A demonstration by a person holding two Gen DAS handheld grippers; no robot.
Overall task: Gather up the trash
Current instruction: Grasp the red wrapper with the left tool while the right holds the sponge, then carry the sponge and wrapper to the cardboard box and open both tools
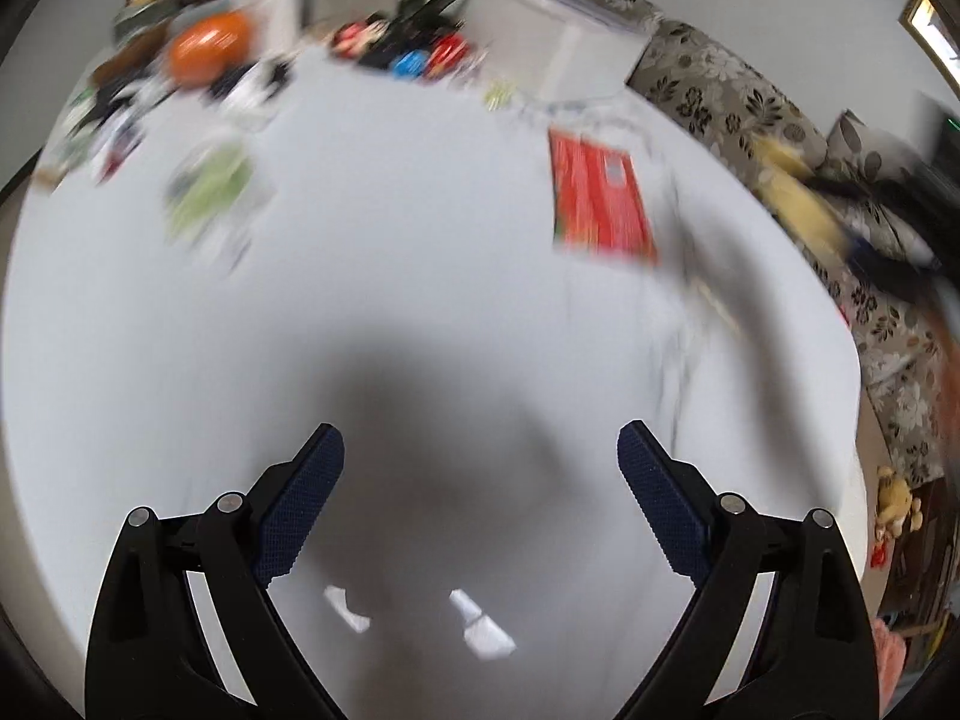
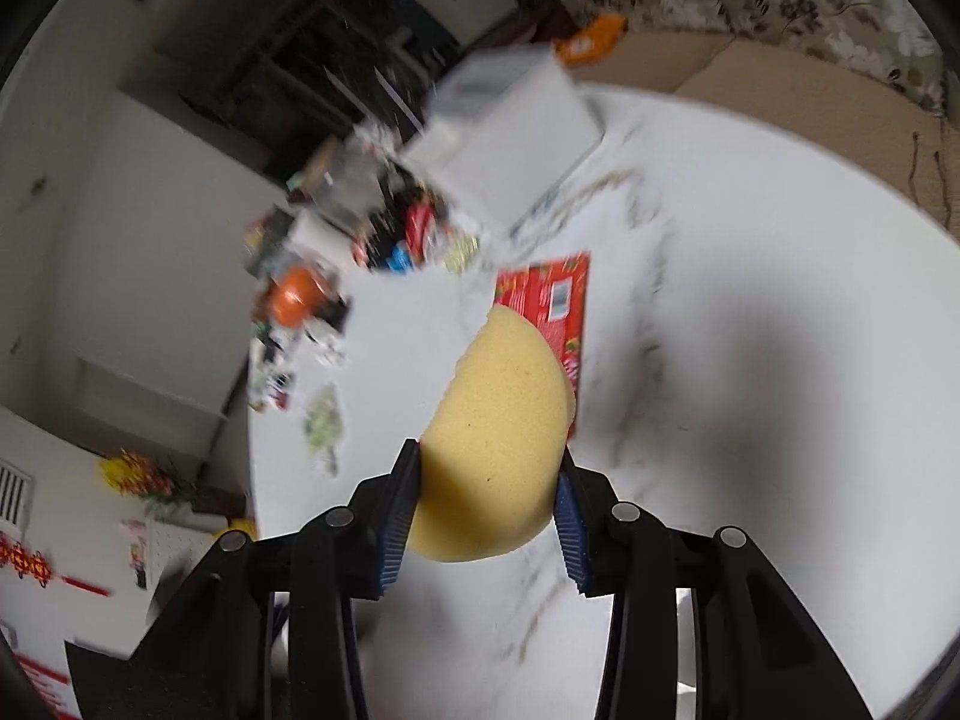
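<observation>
My right gripper (image 2: 489,468) is shut on a yellow sponge (image 2: 498,438), its blue pads pressing both sides; the sponge sticks out ahead of the fingers, lifted above the white table (image 2: 750,300). My left gripper (image 1: 480,456) is open over the table (image 1: 390,276), with nothing between its fingers. Two small white paper scraps (image 1: 480,630) lie on the table below the left gripper. A flat red packet (image 1: 600,198) (image 2: 549,300) lies farther out on the table. A green-and-white wrapper (image 1: 210,192) (image 2: 324,420) lies to the left. Both views are motion-blurred.
Clutter crowds the table's far side: an orange ball (image 1: 207,51) (image 2: 294,297), red and blue packets (image 1: 414,57), a white box (image 2: 510,120). A floral sofa (image 1: 780,138) runs along the right. The table's edge curves at the right (image 1: 852,420).
</observation>
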